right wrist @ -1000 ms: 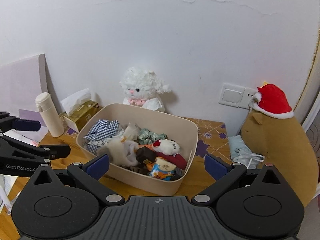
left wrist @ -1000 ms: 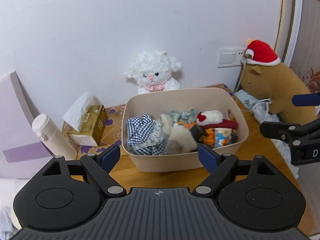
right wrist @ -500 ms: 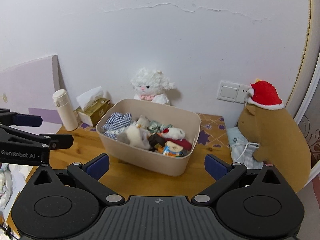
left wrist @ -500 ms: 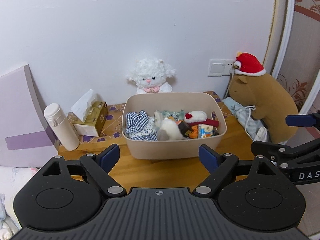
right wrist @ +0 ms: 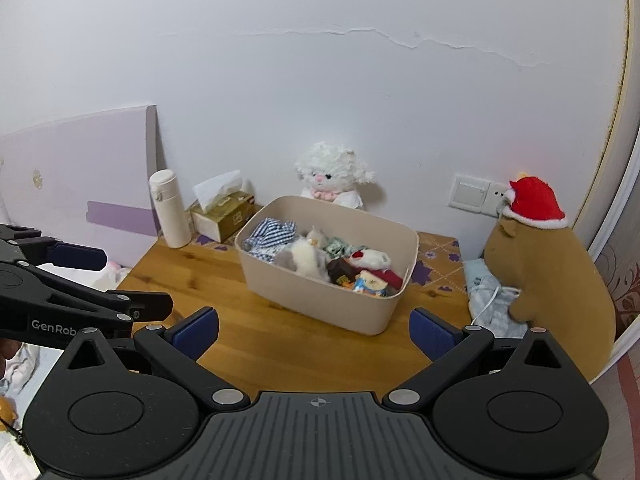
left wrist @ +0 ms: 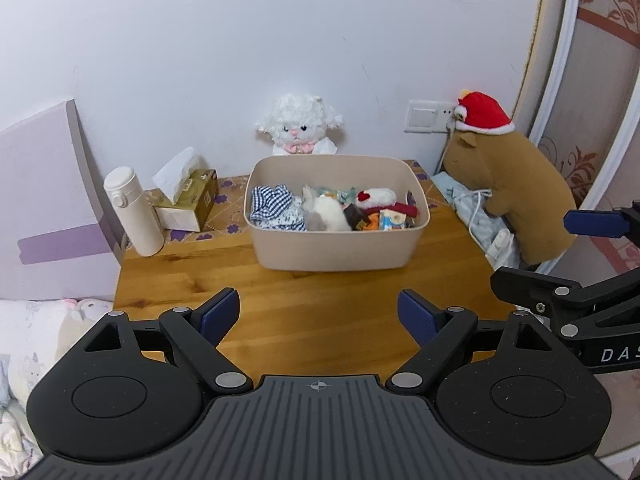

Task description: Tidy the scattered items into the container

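Both grippers, left gripper (left wrist: 319, 316) & right gripper (right wrist: 314, 334), have jaws spread wide, holding nothing. Beige container (left wrist: 336, 248) sits on wooden table (left wrist: 320, 292) ahead of both, well apart from fingertips, w/ checked cloth (left wrist: 272, 206), plush toys, snack packs inside.

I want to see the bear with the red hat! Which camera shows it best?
The right wrist view: the brown plush with its red hat shows whole, unobstructed. In the left wrist view the same toy is partly covered by the right claw, near the picture's edge.
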### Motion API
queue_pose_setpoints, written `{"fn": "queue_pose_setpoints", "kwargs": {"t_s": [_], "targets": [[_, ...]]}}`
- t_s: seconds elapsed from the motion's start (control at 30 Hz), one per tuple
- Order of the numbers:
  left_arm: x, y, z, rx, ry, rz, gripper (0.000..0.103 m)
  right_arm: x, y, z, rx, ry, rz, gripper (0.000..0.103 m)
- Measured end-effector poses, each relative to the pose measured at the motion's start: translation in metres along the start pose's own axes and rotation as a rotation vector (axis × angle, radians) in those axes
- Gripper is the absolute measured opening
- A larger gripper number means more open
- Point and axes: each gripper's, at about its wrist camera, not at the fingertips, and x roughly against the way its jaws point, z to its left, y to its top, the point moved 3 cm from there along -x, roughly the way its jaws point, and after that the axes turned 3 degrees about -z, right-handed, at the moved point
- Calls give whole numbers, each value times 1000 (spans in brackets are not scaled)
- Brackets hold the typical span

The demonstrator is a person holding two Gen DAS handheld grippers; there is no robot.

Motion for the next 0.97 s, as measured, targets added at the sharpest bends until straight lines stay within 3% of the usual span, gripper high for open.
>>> {"fn": "queue_pose_setpoints", "kwargs": {"t_s": [0.3, 0.97], "targets": [[32, -20, 1, -58, 4, 32, 88, 26, -15, -6, -34, -28, 1, 103], [64, -40, 1, -43, -51, 73, 88, 59, -34, -23, -67, -92, 40, 103]]}}
